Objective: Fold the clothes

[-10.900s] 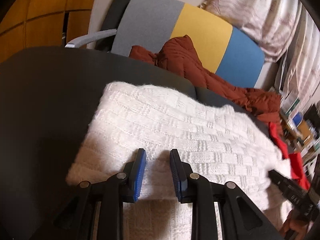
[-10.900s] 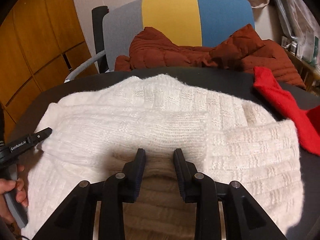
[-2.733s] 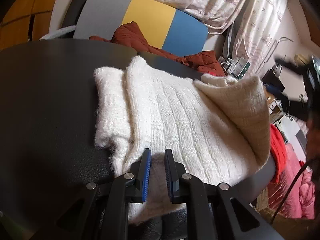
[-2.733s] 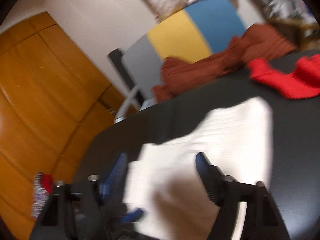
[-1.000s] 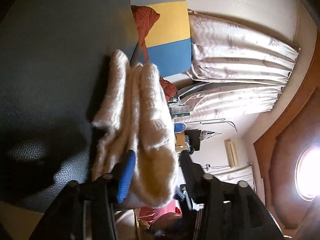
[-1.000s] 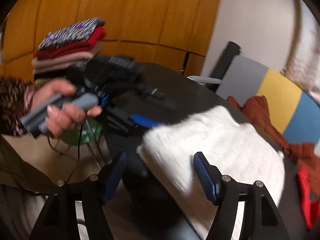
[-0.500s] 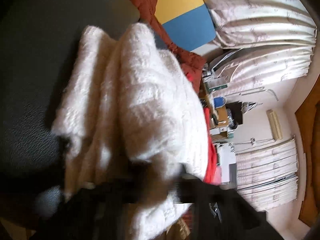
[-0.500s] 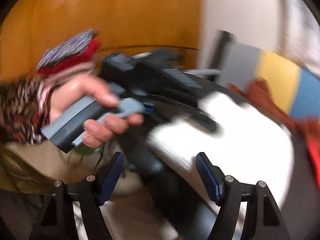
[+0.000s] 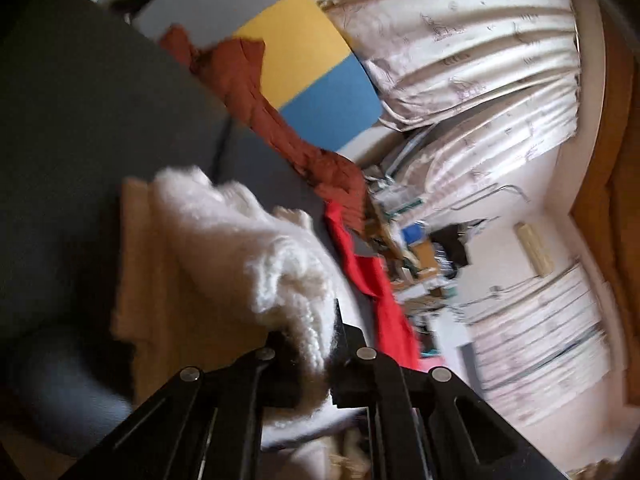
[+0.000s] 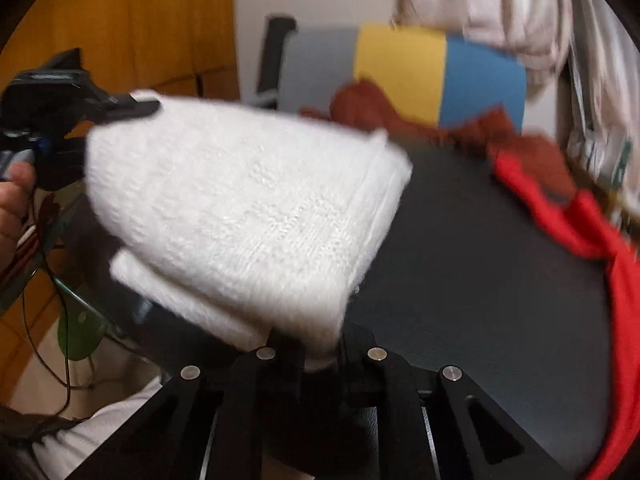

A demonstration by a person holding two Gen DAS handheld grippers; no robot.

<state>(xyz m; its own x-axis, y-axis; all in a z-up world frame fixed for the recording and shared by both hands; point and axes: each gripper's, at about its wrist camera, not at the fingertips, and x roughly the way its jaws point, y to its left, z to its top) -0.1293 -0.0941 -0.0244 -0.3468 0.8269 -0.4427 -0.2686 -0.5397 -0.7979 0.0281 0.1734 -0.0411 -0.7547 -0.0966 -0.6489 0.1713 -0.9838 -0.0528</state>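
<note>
a: biggest first. dark table (image 10: 480,280), matte, a bit pebbled. chair (image 10: 400,68) behind it, panels grey, yellow, blue, with a rust quilted jacket (image 9: 256,92) heaped on it. pale patterned curtains (image 9: 460,40).

b: sweater?

a: white knit sweater (image 10: 248,208), fuzzy, ribbed, folded into a thick bundle, lifted off the table over its near left edge. long axis runs from the left gripper (image 10: 132,110) at its far left corner to the right gripper (image 10: 320,354) at its near end.

b: tongs?

a: both pinching the sweater; left gripper (image 9: 310,344) has knit bunched between its jaws. red garment (image 10: 580,220) lies on the table's right side.

b: writing?

a: none readable, frames blurred.
</note>
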